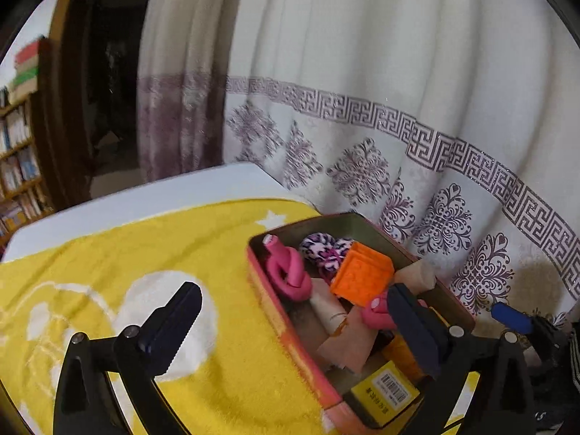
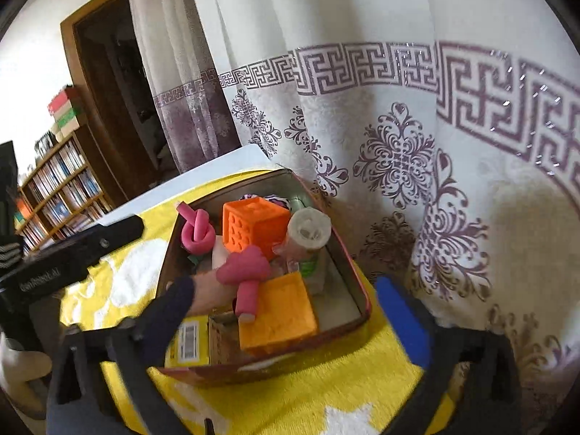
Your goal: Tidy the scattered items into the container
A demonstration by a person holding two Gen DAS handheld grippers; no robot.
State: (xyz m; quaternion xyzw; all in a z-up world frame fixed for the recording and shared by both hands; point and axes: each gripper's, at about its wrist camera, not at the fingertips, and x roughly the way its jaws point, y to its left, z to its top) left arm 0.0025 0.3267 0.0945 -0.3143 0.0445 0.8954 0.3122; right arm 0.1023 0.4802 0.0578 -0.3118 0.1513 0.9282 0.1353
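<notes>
Left gripper (image 1: pixel 290 326) spread wide, holding nothing: one finger over the yellow towel (image 1: pixel 108 253), the other above the near part of the container (image 1: pixel 286 330). Right gripper (image 2: pixel 290 315) also wide open and empty, its fingers straddling the container (image 2: pixel 348 268) from the near side.

Container sitting on the towel at the far right of the desk (image 1: pixel 163 188), close to the patterned curtain (image 1: pixel 398 90). Packed inside: orange cube (image 2: pixel 253 224) toward the far end, knotted pink foam tube (image 2: pixel 197 232) at its left, a second pink foam piece (image 2: pixel 246 272) lying on top near the middle, flat orange block (image 2: pixel 279 311) at the near end, pale loofah roll (image 2: pixel 310 230) on the right. Purple-and-white patterned item (image 1: pixel 322 250) in the far corner, possibly a scrunchie; blur hides detail. Yellow barcoded box (image 1: pixel 388 391) at the near edge.

Bookshelf (image 2: pixel 61 188) far left.
</notes>
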